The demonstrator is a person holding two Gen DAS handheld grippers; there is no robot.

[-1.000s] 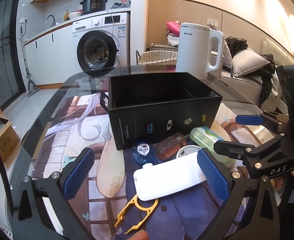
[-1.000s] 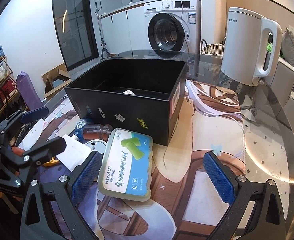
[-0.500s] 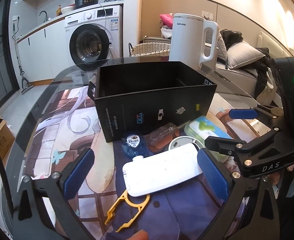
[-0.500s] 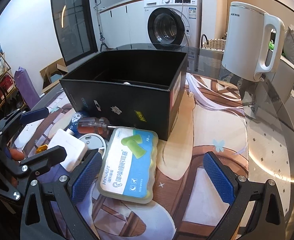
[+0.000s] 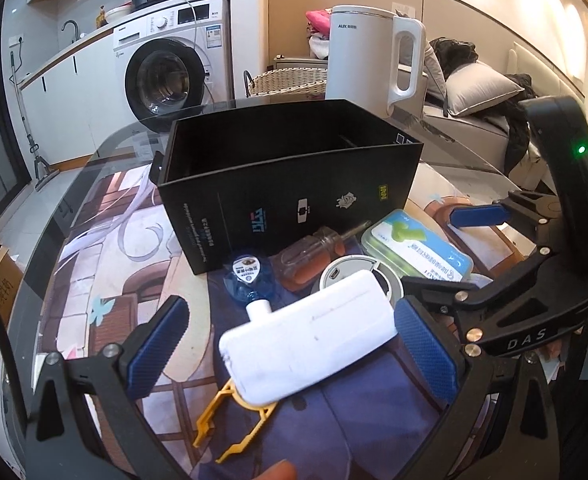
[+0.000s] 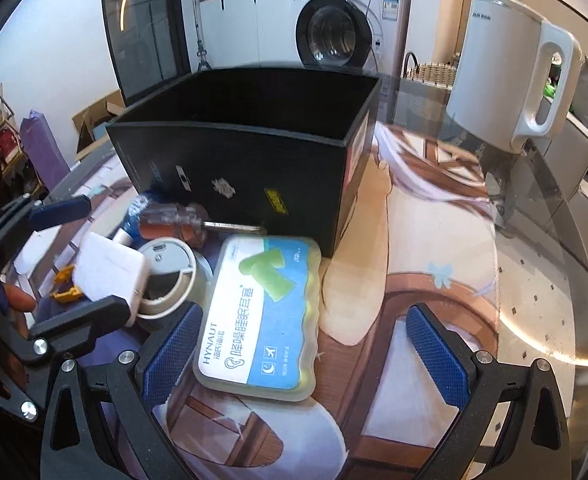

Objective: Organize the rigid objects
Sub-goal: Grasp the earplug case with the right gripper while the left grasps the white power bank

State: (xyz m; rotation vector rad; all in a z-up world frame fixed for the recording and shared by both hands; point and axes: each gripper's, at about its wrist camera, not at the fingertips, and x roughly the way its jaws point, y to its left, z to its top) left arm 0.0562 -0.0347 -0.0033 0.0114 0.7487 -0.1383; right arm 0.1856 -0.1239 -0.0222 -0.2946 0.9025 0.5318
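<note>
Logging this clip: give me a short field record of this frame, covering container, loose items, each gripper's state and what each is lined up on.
container: black box, open top, upright
loose items: white adapter, earplug case, screwdriver, yellow clip, round white device, blue bottle
left gripper: open, around the white adapter
right gripper: open, earplug case by its left finger
table: glass over printed mat

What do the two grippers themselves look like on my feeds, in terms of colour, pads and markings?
Both are matte black angular frames dotted with silver screws. The left gripper and right gripper each carry two blue, cross-hatch textured finger pads. Seen from the left wrist view, the right gripper's body bears white "DAS" lettering and a curved black bar with a small green light. No cables or sleeves are clearly visible.
</note>
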